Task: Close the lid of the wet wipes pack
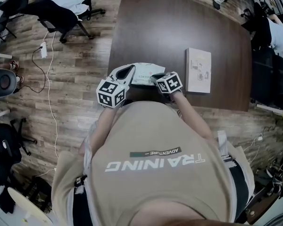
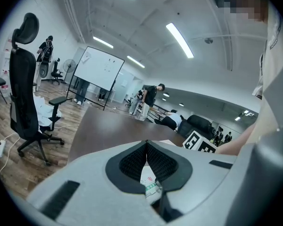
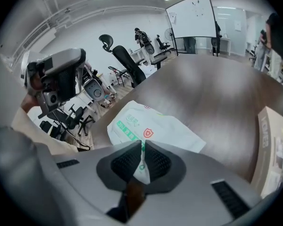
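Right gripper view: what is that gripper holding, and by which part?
The right gripper holds the wet wipes pack, jaws shut on a thin white-green flap at its near edge.

Far half of the table (image 1: pixel 179 27) lies open; on the right, a flat white box (image 1: pixel 198 70) stands in the way, near the wipes pack (image 1: pixel 144 73).
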Demonstrator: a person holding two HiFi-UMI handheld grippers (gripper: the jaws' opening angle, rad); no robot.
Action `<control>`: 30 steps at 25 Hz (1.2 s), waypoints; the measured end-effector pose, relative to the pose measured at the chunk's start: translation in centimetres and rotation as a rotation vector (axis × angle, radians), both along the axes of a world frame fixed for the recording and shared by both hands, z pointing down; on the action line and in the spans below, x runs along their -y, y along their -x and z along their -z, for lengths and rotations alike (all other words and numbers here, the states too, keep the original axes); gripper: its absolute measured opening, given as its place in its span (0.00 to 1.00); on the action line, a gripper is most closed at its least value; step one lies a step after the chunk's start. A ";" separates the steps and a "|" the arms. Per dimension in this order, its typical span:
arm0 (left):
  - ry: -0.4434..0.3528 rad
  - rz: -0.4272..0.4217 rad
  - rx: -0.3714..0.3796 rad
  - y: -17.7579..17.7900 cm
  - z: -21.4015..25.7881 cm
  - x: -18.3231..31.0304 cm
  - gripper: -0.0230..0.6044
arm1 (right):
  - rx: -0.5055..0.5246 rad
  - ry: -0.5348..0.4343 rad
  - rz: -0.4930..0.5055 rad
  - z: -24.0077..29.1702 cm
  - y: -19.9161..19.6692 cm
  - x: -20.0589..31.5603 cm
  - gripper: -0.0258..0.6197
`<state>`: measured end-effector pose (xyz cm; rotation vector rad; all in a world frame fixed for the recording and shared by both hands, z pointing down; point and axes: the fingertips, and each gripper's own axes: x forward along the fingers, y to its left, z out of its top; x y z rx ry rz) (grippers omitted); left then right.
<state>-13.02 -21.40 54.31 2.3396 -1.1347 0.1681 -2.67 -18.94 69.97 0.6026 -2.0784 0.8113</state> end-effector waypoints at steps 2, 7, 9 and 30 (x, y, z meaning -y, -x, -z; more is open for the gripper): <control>0.002 0.015 -0.016 0.4 0.1 0.2 0.05 | 0.015 0.004 -0.001 0.4 0.2 0.3 0.08; 0.016 0.052 -0.057 1.0 0.3 -0.1 0.05 | 0.105 -0.047 -0.003 3.5 1.5 1.3 0.08; 0.019 0.059 -0.058 1.1 0.2 -0.1 0.05 | 0.123 -0.072 0.011 4.7 2.1 1.8 0.08; 0.021 0.002 -0.055 3.0 -0.1 0.1 0.05 | 0.024 -0.024 0.038 0.7 3.9 0.9 0.08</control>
